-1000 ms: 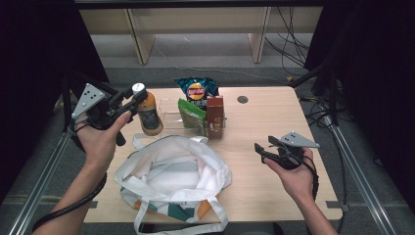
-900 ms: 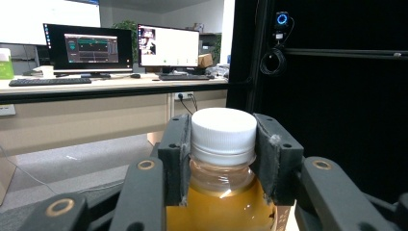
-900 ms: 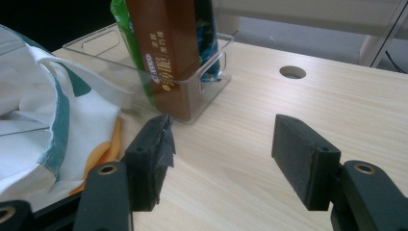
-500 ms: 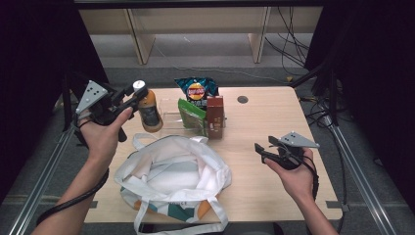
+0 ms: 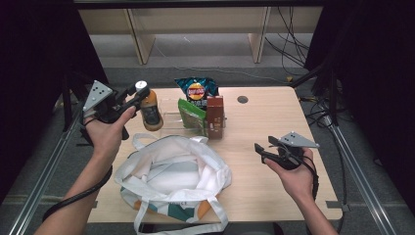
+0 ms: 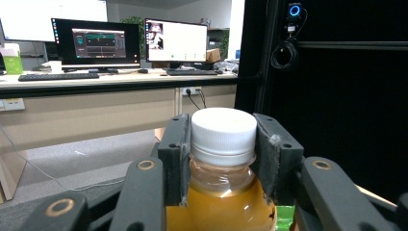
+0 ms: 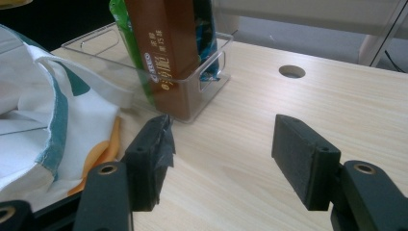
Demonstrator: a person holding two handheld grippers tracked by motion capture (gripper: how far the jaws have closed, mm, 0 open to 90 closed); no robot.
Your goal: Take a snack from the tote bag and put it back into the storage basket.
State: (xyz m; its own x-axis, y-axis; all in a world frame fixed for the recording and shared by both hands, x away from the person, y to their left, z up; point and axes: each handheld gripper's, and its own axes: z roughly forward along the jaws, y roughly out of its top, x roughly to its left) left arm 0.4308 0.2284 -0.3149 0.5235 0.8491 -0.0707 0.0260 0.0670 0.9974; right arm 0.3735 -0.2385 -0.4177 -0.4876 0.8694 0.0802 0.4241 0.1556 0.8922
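A bottle (image 5: 151, 111) of amber drink with a white cap (image 6: 223, 130) stands slightly tilted at the left end of a clear bin (image 5: 169, 116). My left gripper (image 5: 140, 92) is shut on its cap and neck, with a pad (image 6: 176, 147) pressed on each side. The bin (image 7: 211, 72) holds a brown carton (image 5: 214, 116), a green pack (image 5: 191, 113) and a chip bag (image 5: 196, 89). My right gripper (image 5: 260, 150) hovers open over the table's right part, and nothing is between its jaws (image 7: 221, 139).
A white tote bag (image 5: 171, 174) with teal and orange print lies open at the table's front middle, its edge (image 7: 57, 110) close to the right gripper. A cable hole (image 5: 242, 99) sits behind the bin. The brown carton (image 7: 166, 53) rises ahead of the right jaws.
My left hand has shifted slightly right and down, still gripping the bottle's cap. The right hand has stayed where it was.
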